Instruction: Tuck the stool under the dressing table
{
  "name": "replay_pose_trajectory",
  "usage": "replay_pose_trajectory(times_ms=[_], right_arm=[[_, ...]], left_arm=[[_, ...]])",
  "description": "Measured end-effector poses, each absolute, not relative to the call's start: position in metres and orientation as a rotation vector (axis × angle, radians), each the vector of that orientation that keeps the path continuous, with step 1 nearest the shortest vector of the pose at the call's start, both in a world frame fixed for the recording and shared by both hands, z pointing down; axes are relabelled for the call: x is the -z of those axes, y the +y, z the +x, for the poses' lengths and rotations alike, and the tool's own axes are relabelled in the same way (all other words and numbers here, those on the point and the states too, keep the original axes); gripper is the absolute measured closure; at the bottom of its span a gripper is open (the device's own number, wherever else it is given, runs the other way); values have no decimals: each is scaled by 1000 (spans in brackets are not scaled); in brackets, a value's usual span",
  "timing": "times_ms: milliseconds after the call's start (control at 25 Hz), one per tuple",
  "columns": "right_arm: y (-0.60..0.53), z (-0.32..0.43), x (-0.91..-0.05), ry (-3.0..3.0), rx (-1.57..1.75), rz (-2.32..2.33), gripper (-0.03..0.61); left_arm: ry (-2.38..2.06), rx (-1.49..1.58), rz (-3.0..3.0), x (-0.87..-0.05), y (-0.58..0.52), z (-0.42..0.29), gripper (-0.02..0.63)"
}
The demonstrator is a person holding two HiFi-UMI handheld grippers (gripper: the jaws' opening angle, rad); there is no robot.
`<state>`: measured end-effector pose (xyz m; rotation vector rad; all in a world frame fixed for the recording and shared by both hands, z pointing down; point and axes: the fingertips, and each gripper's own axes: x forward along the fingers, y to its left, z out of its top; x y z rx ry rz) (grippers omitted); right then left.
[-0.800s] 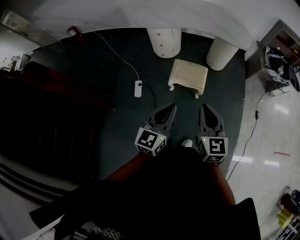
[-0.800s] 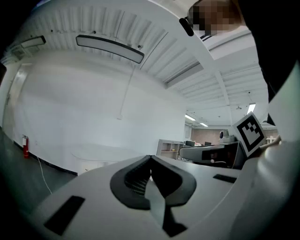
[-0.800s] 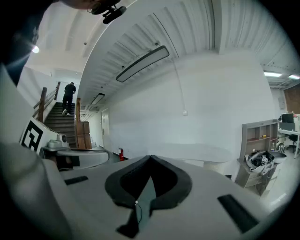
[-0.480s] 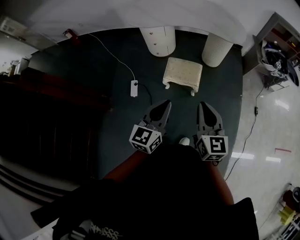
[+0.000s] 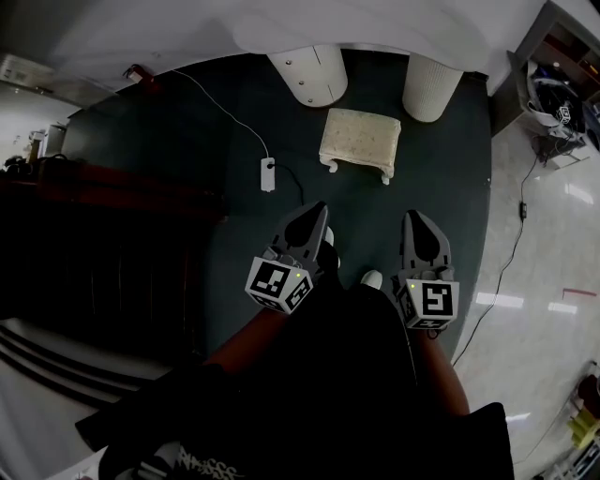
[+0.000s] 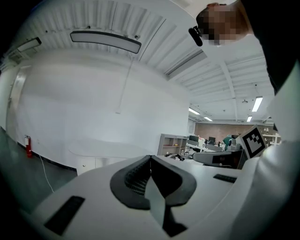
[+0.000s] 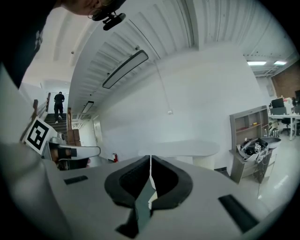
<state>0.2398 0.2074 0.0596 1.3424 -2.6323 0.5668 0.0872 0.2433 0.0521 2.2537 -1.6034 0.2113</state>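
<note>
A small cream stool with curved legs stands on the dark carpet, just in front of the white dressing table and between its two round pedestals. My left gripper and right gripper are held side by side near my body, well short of the stool, both shut with nothing between the jaws. In the left gripper view the left gripper points at the table top. The right gripper faces the table top too.
A white power strip with its cable lies on the carpet left of the stool. A dark staircase fills the left side. At the right, a grey shelf unit stands on the shiny pale floor, where a black cable runs.
The view has shifted forward: the stool and pedestals sit slightly higher and leftwards in the head view. My left gripper has drifted a little left and down. Both stay shut.
</note>
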Motion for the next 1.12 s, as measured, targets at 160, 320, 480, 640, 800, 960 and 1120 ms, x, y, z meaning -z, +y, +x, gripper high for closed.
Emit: replay_pose_trajectory(times_ms=[160,320,480,640,800,960,1120], right_arm=[[187,248,-73,-2604,-577,1334,540],[162,246,-89,-2540,-491,1377,540],[116,220,-97,-2527,-501,1417,540],[58,174,-90,-2545,-469,1420,540],[9,119,-89,-2552,-429,1389,538],[-17,81,-107,-2531,-455,1362,538],[-28,60,-135,-2492,-593,1372,538]], left_arm=[[-1557,-245,2287,-73,225,81,597],[-1546,-230,2230,-95,197,61,597],[-1509,-189,2239,-108,151,42,597],[-1517,-143,2263,-109,107,5,597],[-1549,-222,2303,-119,76,-43,597],[-1522,-215,2299,-130,51,-78,597],[-1502,-285,2277,-158,34,-112,597]])
